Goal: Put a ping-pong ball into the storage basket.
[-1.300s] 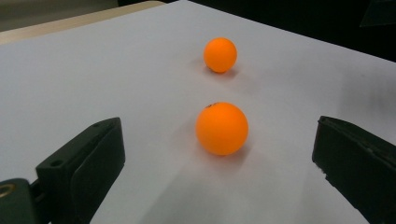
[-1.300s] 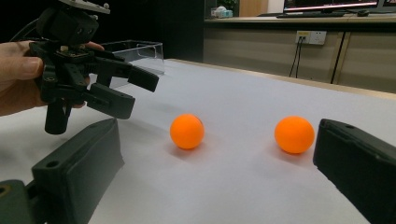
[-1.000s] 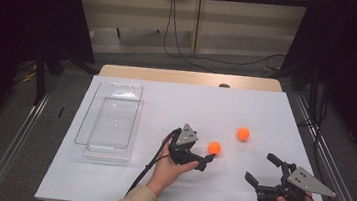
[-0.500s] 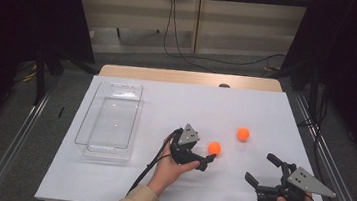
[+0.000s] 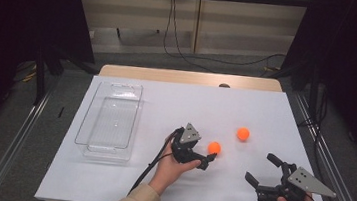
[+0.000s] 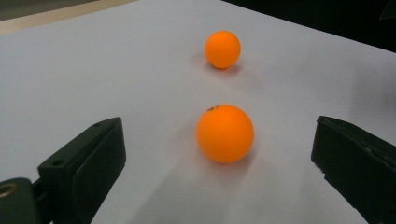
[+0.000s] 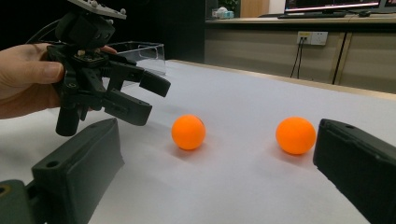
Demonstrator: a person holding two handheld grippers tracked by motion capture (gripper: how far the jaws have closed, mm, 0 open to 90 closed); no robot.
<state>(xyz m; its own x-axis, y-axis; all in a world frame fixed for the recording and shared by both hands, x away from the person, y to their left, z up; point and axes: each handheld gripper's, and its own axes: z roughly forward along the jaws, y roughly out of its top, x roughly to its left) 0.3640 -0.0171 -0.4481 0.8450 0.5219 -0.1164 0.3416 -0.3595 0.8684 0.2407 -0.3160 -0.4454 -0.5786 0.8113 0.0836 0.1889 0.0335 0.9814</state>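
High view: against the pictures taken a second and half a second ago, the left gripper [image 5: 208,160] is found slightly advanced toward the near orange ball [image 5: 214,147], which has not shifted on the counter [image 5: 176,105]. The ball now lies just ahead of the gripper's tips, apart from them. The second orange ball [image 5: 243,133] lies farther beyond, undisturbed. The right gripper [image 5: 262,169] is noted unchanged in place at the counter's near edge, spread, with nothing between its jaws. The clear tray [image 5: 92,122] stands well off to the far side of the left hand [image 5: 172,167], with nothing seen in it.

Left gripper view: the jaws are seen spread wide, and the near orange ball [image 6: 225,133] rests on the counter between and just beyond them, touched by neither. The second orange ball [image 6: 222,49] lies directly behind it.

Right gripper view: the left gripper [image 7: 147,95] is seen open, held above the counter just beside the near orange ball [image 7: 188,132].

Assessment: the approach is judged nearly complete; a short advance and closure remain before any pick.
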